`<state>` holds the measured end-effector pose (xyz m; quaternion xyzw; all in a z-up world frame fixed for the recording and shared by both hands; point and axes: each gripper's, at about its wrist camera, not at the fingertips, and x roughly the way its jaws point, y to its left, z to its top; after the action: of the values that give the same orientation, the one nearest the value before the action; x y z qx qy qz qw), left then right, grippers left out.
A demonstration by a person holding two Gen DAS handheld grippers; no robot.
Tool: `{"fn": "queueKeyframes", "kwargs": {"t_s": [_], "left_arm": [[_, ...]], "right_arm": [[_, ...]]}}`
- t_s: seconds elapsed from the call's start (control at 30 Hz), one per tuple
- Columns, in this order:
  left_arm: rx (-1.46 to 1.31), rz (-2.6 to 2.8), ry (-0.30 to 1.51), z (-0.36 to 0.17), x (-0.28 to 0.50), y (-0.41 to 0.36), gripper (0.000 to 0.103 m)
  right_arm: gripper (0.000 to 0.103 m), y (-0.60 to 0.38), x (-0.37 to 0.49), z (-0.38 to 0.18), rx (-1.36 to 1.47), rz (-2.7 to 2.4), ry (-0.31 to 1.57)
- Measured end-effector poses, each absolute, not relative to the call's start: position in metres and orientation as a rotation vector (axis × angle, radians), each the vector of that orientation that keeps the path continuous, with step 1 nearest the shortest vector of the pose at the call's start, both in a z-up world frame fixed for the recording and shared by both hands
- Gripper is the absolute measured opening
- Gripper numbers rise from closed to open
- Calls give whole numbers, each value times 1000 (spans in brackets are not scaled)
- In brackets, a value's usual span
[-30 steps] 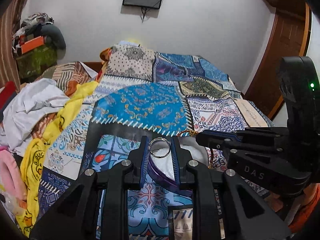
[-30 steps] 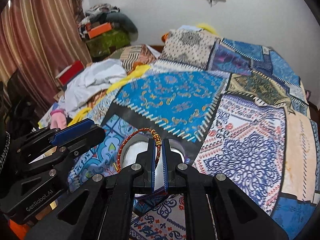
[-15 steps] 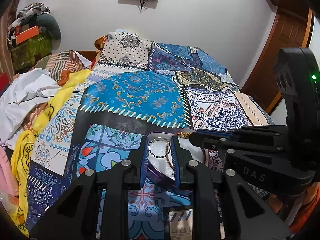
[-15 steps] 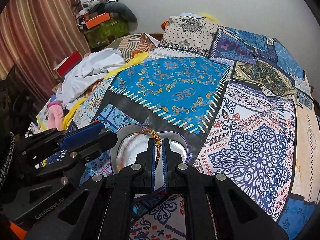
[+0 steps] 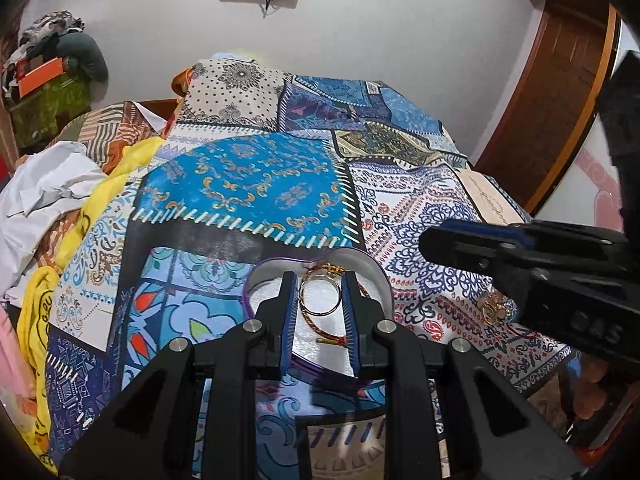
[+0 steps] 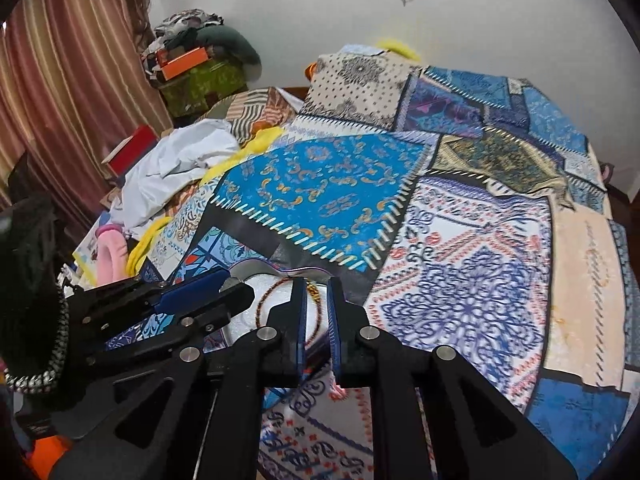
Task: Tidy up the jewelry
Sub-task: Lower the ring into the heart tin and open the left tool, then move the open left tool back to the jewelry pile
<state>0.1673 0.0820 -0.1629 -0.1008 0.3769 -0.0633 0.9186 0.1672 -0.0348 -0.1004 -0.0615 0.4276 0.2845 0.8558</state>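
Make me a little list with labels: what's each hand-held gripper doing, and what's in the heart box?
left hand-held gripper: shut on silver ring, over the box
right hand-held gripper: jaws just opened, red bracelet loose between them
box: heart-shaped, purple rim, white lining, on the bed
in box: red bracelet with gold bits
outside box: gold jewelry on the quilt, partly hidden
other stuff: clothes pile on one side of the bed

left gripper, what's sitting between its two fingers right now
The left wrist view shows a silver ring pinched between the left gripper fingers, over the white-lined heart-shaped box; a red-and-gold thread bracelet lies below it.
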Motion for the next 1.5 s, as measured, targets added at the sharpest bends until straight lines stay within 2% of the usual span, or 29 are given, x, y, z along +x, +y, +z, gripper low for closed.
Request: {"fn": "queueKeyframes", "kwargs": {"t_s": [0.1, 0.13, 0.57, 1.03, 1.5], "left_arm": [[-198, -135, 792, -165, 169, 77, 21], [-196, -132, 797, -165, 169, 76, 21], [-170, -91, 786, -146, 158, 72, 22], [-99, -145, 710, -105, 142, 30, 34], [-42, -223, 820, -135, 155, -26, 35]], "right_arm": [[36, -40, 162, -98, -144, 571, 876], [40, -42, 160, -97, -149, 560, 867], [41, -75, 145, -79, -120, 495, 815], [44, -135, 131, -55, -58, 386, 746], [47, -187, 133, -71, 11, 335, 783]]}}
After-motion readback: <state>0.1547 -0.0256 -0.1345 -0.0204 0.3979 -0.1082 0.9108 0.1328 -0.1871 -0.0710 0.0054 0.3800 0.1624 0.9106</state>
